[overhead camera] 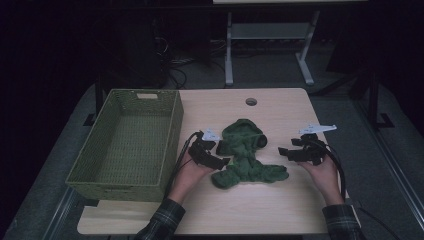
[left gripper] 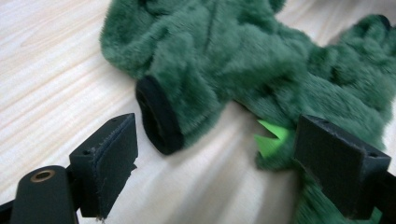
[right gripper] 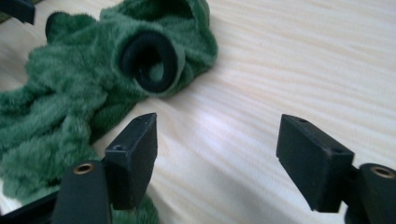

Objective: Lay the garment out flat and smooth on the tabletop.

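On the table (overhead camera: 280,210), left gripper (overhead camera: 220,159) and right gripper (overhead camera: 286,151) both wide open, empty, flanking the green plush garment (overhead camera: 245,155).

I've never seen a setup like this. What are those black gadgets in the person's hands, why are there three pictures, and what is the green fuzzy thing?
There is no robot arm here. A person holds a hand tool with two black jaws in each hand: the left gripper and the right gripper. The wide picture comes from a camera above the table. The other two come from small cameras riding on each gripper, looking out along its jaws.

On the table lies a small green plush garment with black-edged cuffs, crumpled between the two grippers. A green woven basket stands to its left, with nothing visible in it.

Nothing is held. Both grippers stand open, each facing a cuff.
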